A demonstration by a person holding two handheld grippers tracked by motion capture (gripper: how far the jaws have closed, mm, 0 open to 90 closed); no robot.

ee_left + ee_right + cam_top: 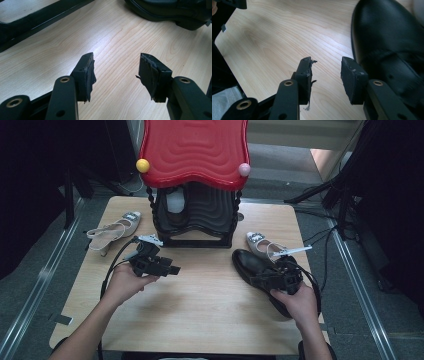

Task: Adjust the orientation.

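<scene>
A black leather shoe (250,262) lies on the right side of the wooden table (210,310). My right gripper (260,276) hovers over it. In the right gripper view the jaws (327,72) stand open over bare wood, and the black shoe (387,32) lies just to their right, close to the right pad. My left gripper (172,269) is held at the table's left centre, pointing right. It is open (116,72) with nothing between its pads, and the black shoe (170,10) lies farther off.
A black shoe rack (195,220) with a red wavy top (195,150) stands at the table's back centre. One silver slingback shoe (115,227) lies at the back left. Another silver shoe (262,245) lies behind the black shoe.
</scene>
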